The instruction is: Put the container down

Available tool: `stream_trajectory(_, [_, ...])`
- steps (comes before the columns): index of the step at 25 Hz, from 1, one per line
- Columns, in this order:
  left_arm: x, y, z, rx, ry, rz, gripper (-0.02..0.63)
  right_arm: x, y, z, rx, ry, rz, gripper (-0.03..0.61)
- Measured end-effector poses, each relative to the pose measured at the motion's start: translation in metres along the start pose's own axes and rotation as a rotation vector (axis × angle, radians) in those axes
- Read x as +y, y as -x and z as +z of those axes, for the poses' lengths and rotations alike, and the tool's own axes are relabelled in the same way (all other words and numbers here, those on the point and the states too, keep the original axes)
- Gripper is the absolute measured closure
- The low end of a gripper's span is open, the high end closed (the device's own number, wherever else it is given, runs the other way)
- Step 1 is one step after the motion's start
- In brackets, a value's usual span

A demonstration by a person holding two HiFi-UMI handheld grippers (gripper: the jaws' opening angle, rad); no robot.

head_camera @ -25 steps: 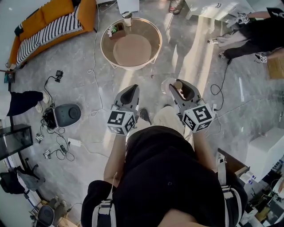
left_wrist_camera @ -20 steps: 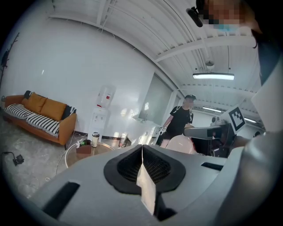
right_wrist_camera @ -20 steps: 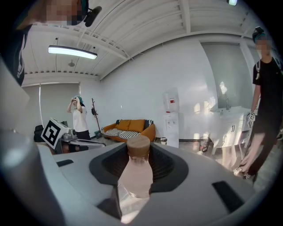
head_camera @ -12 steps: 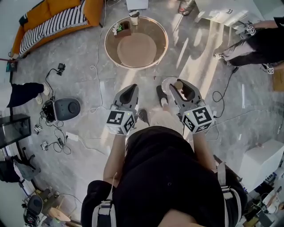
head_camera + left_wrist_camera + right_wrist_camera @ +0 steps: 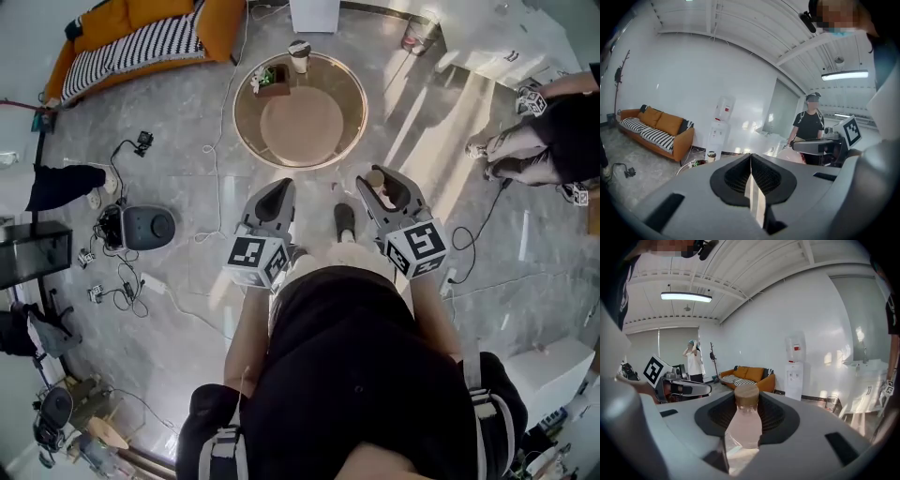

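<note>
The container (image 5: 744,425) is a small clear bottle with a round wooden-looking lid (image 5: 746,392). It sits between the jaws of the right gripper (image 5: 746,404), which are closed onto its narrow upper part just below the lid. The wider body runs back towards the camera. In the head view the right gripper (image 5: 380,187) is held out in front of the person, above the grey floor (image 5: 187,281). It is well apart from the round counter (image 5: 349,89) ahead, which carries a cup (image 5: 299,54) near its far edge. So the container is in the air, not yet set down.

The left gripper (image 5: 751,168) has its jaws pressed together with nothing between them. It rides beside the right one at about the same height (image 5: 272,202).

As a judgement, the bottle looks light and stiff-walled, with a smooth, probably slippery surface. Whether it is glass or plastic cannot be told, so it is best treated as breakable. The present hold under the lid suits it, since the lid's edge gives the jaws something to catch on. A hold that high lets the body swing, though, so the base should meet the counter flat before the jaws part. The open ring near the counter's near edge looks like the closest place to set it.
</note>
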State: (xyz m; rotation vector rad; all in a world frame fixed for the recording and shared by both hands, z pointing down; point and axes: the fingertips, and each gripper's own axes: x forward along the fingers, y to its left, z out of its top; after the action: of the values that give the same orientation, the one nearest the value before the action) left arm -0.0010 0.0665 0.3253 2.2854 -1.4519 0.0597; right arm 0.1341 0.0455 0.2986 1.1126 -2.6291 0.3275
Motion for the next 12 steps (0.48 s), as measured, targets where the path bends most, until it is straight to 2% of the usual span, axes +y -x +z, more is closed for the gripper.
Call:
stream_trajectory(5, [-0.005, -0.036, -0.001, -0.018, 0.001, 0.067, 0.594, -0.039, -0.015, 0.004, 0.021, 0.056, 0.065, 0.437])
stream_trajectory(9, [-0.019, -0.059, 0.004, -0.022, 0.028, 0.117, 0.594, -0.065, -0.023, -0.001, 0.046, 0.054, 0.122, 0.437])
stream_trajectory(12, [-0.029, -0.072, 0.008, -0.057, 0.03, 0.138, 0.594, -0.08, -0.026, -0.01, 0.069, 0.065, 0.169, 0.437])
